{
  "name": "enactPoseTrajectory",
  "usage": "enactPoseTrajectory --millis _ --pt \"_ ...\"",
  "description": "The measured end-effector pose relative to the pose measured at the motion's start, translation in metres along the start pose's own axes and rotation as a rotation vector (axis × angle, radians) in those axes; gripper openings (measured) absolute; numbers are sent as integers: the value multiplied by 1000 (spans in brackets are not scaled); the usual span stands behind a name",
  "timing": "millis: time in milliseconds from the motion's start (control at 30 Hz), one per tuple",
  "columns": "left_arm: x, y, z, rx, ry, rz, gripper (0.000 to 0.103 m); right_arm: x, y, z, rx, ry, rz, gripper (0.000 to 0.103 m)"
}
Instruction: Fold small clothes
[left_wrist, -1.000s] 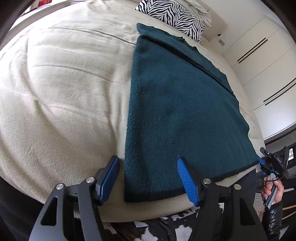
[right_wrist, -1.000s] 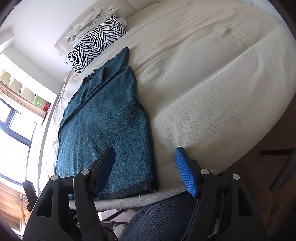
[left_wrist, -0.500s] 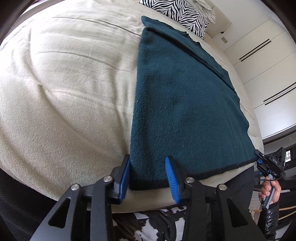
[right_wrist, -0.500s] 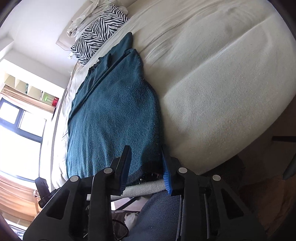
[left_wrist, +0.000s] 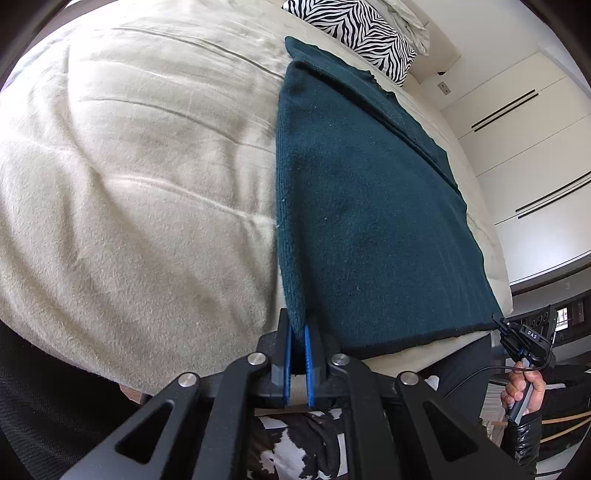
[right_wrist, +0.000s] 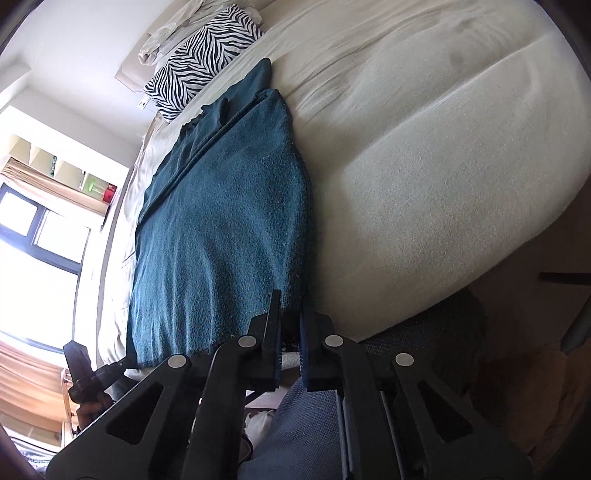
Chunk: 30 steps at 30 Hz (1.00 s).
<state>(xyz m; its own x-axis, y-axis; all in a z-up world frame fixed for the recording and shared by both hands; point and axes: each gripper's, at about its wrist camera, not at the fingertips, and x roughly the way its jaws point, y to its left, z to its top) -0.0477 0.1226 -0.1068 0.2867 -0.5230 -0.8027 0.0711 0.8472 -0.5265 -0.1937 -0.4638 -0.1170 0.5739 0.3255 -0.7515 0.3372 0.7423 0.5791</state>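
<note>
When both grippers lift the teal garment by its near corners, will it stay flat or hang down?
The teal garment looks soft and thick, so it will probably sag between the left gripper and right gripper. Its fuzzy knit likely grips, not slips.

Teal garment (left_wrist: 369, 221) on cream bed (left_wrist: 129, 184)

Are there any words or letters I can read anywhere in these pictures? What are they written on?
"DAS" – small white letters on the right gripper, seen from the left wrist view.
Faint writing on the left gripper, in the right wrist view: too blurred to read.
Nothing readable on the teal garment or the zebra pillow.
</note>
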Motion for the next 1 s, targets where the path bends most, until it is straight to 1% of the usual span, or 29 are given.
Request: enactPoseTrajectory --millis 67,133,267,333,433,500,633,767,867,1000 --pt "-6 2 3 -25 -12 -44 6 -3 2 1 -2 -3 14 6" --pt "-13 3 6 -40 -30 -69 6 -6 5 3 -4 -10 33 6" --pt "-23 3 14 -67 -61 -140 6 -12 10 11 3 -41 91 6" --pt "-27 4 16 -83 -73 -178 6 -12 10 14 8 -42 91 6" --pt "-33 6 17 -99 -89 -206 6 -9 12 12 -3 -26 90 6" --pt "-35 10 18 -111 -91 -206 6 -8 13 12 -4 -24 97 6" --pt "-37 13 21 -148 -102 -260 6 -7 21 18 -16 -38 130 6" --pt "-47 6 40 -159 -146 -310 6 -10 38 42 -28 -83 178 6" --pt "-54 -3 64 -150 -185 -340 6 -10 52 68 -32 -125 209 6" --pt "-57 -13 100 -146 -225 -372 6 -6 74 105 -58 -178 219 6"
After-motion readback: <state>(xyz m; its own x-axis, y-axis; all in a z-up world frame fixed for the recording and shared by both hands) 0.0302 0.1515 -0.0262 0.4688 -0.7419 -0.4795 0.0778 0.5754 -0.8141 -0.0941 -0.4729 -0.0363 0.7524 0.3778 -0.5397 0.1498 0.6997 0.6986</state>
